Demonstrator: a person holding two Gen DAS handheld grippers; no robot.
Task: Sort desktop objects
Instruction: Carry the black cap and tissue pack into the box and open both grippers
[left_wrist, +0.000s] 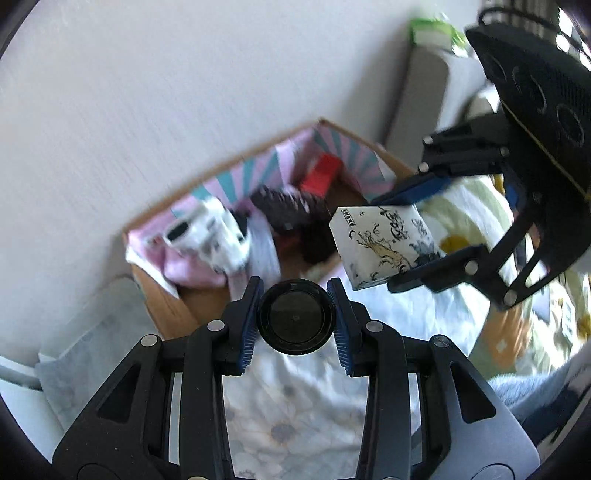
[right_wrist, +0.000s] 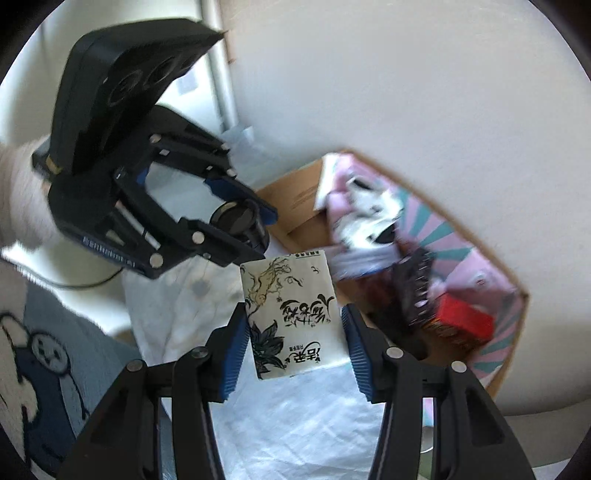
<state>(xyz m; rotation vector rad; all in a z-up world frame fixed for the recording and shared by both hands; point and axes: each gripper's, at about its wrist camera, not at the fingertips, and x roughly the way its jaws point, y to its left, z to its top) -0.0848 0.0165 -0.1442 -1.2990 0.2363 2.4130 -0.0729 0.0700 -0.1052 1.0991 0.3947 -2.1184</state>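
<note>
The cardboard box (left_wrist: 166, 314) already holds several items; just beside it, the left tool (left_wrist: 295, 317) grips a black round lid (left_wrist: 295, 317), the right tool (right_wrist: 293, 332) a printed tissue pack (right_wrist: 291, 314), neither yet dropped in.

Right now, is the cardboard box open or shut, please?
Open: the cardboard box has no lid over it, and a red packet and other items show inside.

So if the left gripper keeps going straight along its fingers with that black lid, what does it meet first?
Most likely the open cardboard box: the left gripper, shut on the black round lid, points over the box's near edge toward the black-and-white plush toy inside. Depth is unclear.
</note>
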